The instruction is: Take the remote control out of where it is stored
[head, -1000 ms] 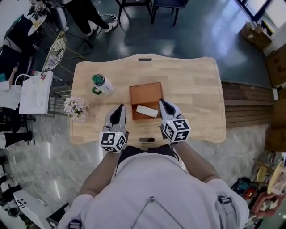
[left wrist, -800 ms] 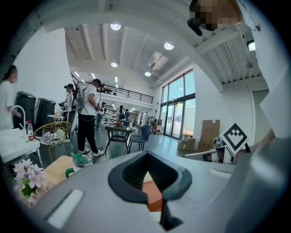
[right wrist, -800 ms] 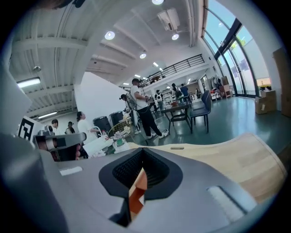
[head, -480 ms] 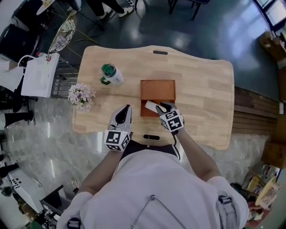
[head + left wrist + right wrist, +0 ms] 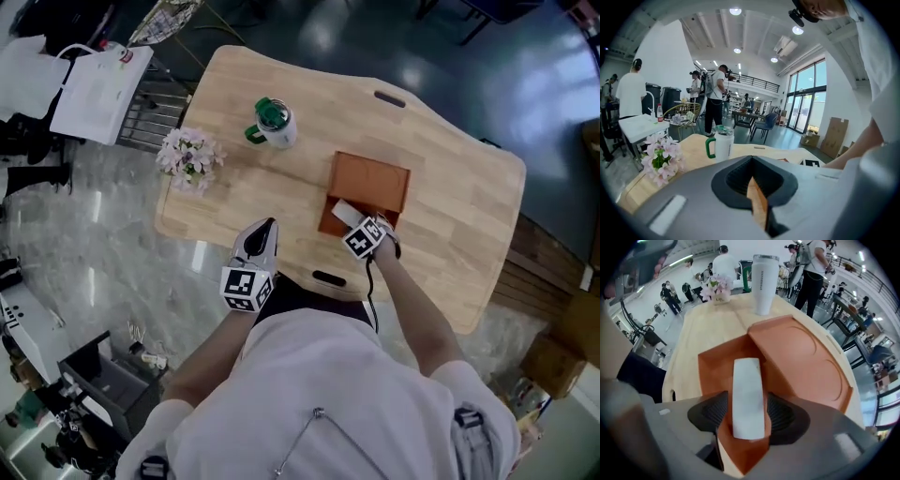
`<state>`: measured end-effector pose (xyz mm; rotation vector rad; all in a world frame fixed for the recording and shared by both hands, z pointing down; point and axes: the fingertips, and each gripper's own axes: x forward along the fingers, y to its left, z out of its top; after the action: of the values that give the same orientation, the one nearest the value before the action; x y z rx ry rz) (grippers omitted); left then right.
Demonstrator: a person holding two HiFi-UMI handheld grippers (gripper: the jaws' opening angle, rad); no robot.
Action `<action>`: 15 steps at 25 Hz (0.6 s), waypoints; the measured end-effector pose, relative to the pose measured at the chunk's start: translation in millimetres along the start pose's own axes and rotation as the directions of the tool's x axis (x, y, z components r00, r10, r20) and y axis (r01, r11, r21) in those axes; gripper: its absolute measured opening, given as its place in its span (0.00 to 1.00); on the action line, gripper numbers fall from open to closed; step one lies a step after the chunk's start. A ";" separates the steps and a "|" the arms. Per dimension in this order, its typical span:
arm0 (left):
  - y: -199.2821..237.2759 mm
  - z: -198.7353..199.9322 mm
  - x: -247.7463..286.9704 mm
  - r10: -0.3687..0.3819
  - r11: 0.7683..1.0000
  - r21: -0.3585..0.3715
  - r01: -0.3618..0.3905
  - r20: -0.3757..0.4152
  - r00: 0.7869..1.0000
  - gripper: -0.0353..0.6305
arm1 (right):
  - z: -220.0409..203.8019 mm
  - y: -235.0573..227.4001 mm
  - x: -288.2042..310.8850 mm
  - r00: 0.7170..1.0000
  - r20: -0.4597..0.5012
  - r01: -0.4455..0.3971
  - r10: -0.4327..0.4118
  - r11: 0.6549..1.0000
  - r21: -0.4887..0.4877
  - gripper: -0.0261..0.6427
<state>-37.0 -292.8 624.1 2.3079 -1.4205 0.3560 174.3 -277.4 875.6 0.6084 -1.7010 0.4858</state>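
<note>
A white remote control [image 5: 348, 212] [image 5: 748, 394] lies in the open compartment of an orange-brown box [image 5: 377, 176] [image 5: 801, 357] on the wooden table [image 5: 450, 234]. My right gripper [image 5: 357, 223] [image 5: 748, 417] is open and straddles the remote's near end, one dark pad on each side with a thin strip of box floor showing between pad and remote. The remote rests flat in its compartment. My left gripper [image 5: 266, 228] [image 5: 753, 187] hovers at the table's front edge, left of the box, shut with nothing in it.
A white mug with a green lid and handle [image 5: 274, 122] [image 5: 723, 143] [image 5: 765, 270] and a small bunch of pink flowers [image 5: 190, 157] [image 5: 660, 157] stand at the table's left. A handle slot [image 5: 328, 278] cuts the front edge. People stand beyond the table.
My right gripper has moved forward over the box and now has its jaws on either side of the remote. The left gripper stays by the front edge. The head view has swung.
</note>
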 end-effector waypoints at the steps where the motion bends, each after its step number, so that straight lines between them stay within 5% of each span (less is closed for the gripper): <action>1: 5.2 -5.7 -1.6 0.011 1.000 -0.009 -0.011 -0.007 1.000 0.05 | -2.2 0.1 8.2 1.000 -0.024 -0.005 0.005 1.000 -0.008 0.48; 15: 37.4 -29.5 -15.1 0.076 0.994 -0.077 -0.078 -0.033 0.997 0.05 | -12.3 3.7 36.2 0.983 -0.178 -0.070 0.043 0.987 -0.147 0.46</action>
<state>-77.3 -282.2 651.5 2.1813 -1.4854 0.3499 175.5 -271.9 913.6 0.3957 -1.5751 0.4309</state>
